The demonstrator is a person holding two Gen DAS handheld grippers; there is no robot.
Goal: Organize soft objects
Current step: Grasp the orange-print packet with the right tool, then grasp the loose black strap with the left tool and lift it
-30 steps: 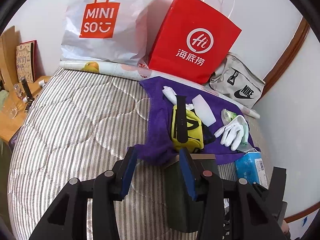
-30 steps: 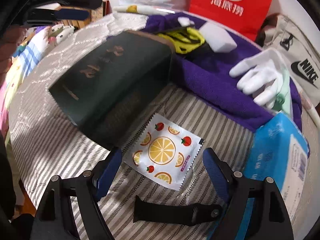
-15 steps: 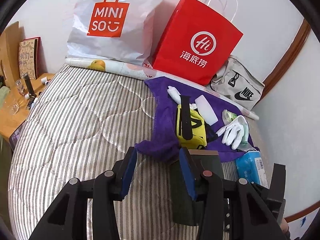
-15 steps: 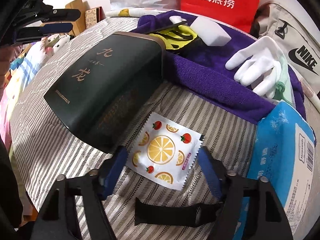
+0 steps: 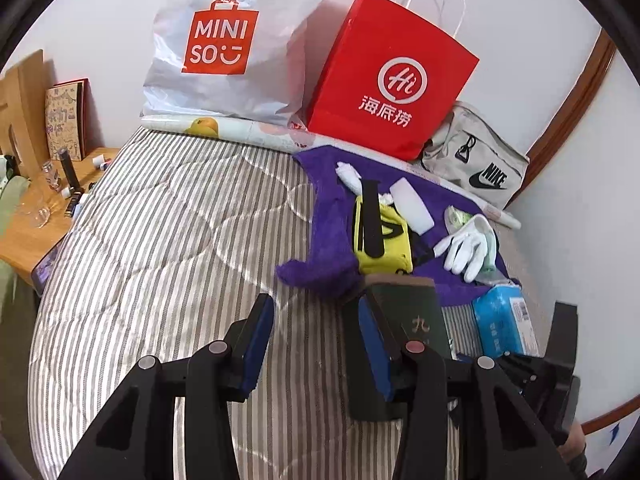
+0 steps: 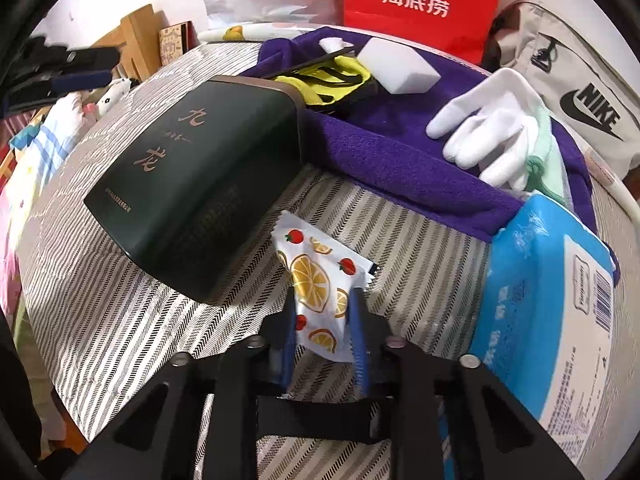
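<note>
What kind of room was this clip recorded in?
Most likely a bedroom: the items lie on a bed with a striped quilted cover, shopping bags such as the red paper bag lean on the wall behind it, and a wooden bedside table holds small bottles.

A lived-in bedroom at home: a bed (image 5: 160,240) under a grey striped quilt runs up to a plain white wall (image 5: 100,20), with a Miniso shopping bag (image 5: 224,48), a red paper carrier bag (image 5: 392,88) and a Nike pouch (image 5: 480,164) propped along its far edge. Beside the bed, a wooden bench (image 5: 24,236) holds small bottles, a glass and a notebook, and a purple towel (image 5: 332,216) lies spread on the quilt.
</note>
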